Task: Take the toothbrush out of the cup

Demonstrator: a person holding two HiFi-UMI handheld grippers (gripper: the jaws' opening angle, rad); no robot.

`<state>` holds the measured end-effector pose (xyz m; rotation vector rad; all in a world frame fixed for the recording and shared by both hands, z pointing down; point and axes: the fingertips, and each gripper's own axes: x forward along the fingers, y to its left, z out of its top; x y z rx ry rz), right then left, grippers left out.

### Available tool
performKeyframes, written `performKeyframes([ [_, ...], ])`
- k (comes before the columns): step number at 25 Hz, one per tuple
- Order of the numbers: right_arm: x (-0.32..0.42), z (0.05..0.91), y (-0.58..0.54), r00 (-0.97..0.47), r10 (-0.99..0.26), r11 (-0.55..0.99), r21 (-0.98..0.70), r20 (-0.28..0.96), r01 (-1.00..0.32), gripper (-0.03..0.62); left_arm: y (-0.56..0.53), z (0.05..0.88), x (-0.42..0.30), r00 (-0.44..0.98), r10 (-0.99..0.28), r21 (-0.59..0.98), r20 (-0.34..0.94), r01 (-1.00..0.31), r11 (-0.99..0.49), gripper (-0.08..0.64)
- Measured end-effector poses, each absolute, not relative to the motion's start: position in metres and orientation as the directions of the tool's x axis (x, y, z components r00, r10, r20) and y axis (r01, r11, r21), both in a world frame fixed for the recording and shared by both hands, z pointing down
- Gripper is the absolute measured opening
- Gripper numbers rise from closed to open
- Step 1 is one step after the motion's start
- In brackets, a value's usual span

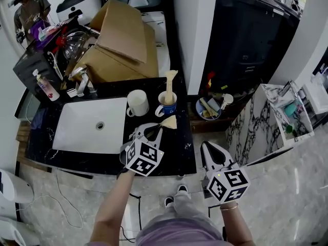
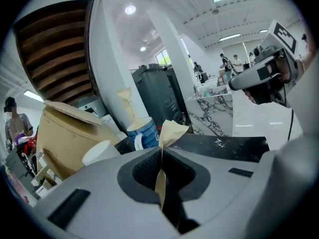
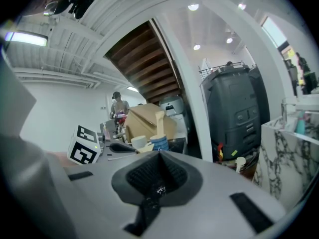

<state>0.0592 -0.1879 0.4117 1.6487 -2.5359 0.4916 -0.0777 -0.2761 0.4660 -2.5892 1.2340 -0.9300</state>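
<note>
Black stone countertop [image 1: 179, 147] fills the middle left of the head view, with a white rectangular sink [image 1: 87, 132] set into it at the left.

One tan paper-wrapped toothbrush [image 1: 168, 122] [image 2: 171, 133] is already clear of the cup. It sits pinched between the closed jaws of the left gripper [image 1: 158, 128] [image 2: 160, 151]. In the left gripper view the flat wrapper runs edge-on between the two pads and out past their tips. Its free end fans out toward the upper right of the frame. In the head view that end lies just below the blue and white ceramic cup [image 1: 166, 108] [image 2: 142, 134], near it but apart from its rim.

A second tan paper-wrapped toothbrush [image 1: 169, 83] [image 2: 127, 103] stands in the cup, long axis upright and leaning slightly. It rises well above the rim, just up-frame of the left gripper's tips. A plain white mug [image 1: 137, 103] stands just left of the cup.

The right gripper [image 1: 209, 147] [image 3: 158, 153] is at the lower right of the head view, off the counter's edge and well apart from the cup. Its jaws are together with nothing between them.

The left hand is plainly the nearer one. As I judge it, the coming move turns on carrying the held toothbrush along its own length, down-frame and away from the cup. That path avoids sweeping sideways into the upright one or the mug.
</note>
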Motion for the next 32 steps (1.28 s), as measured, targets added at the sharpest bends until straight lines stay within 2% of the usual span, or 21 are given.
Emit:
performKeyframes([
  [8,0.071,0.417,-0.191,-0.408,-0.879,0.356,-0.23,0.246,-0.906,0.003,-0.282,0.502,-0.062,0.441,-0.669,-0.378,0.599,-0.58,-0.721,0.012],
  [17,0.074,0.421,-0.201,-0.42,-0.873,0.363,-0.243,0.25,-0.9,0.003,-0.287,0.51,-0.056,0.434,-0.642,-0.364,0.632,-0.565,-0.74,0.012],
  [20,0.072,0.419,-0.204,-0.43,-0.868,0.375,-0.24,0.248,-0.895,0.002,-0.286,0.508,-0.056,0.439,-0.633,-0.352,0.638,-0.565,-0.746,0.089],
  [25,0.07,0.415,-0.213,-0.451,-0.859,0.4,-0.232,0.243,-0.887,0.003,-0.287,0.487,-0.06,0.486,-0.651,-0.283,0.583,-0.63,-0.723,0.112],
  [28,0.067,0.411,-0.219,-0.468,-0.852,0.42,-0.226,0.236,-0.879,0.002,-0.293,0.46,-0.065,0.525,-0.687,-0.191,0.503,-0.707,-0.681,0.114],
  [32,0.062,0.404,-0.23,-0.488,-0.844,0.445,-0.217,0.223,-0.869,0.002,-0.313,0.424,-0.075,0.508,-0.767,-0.087,0.392,-0.809,-0.581,0.114],
])
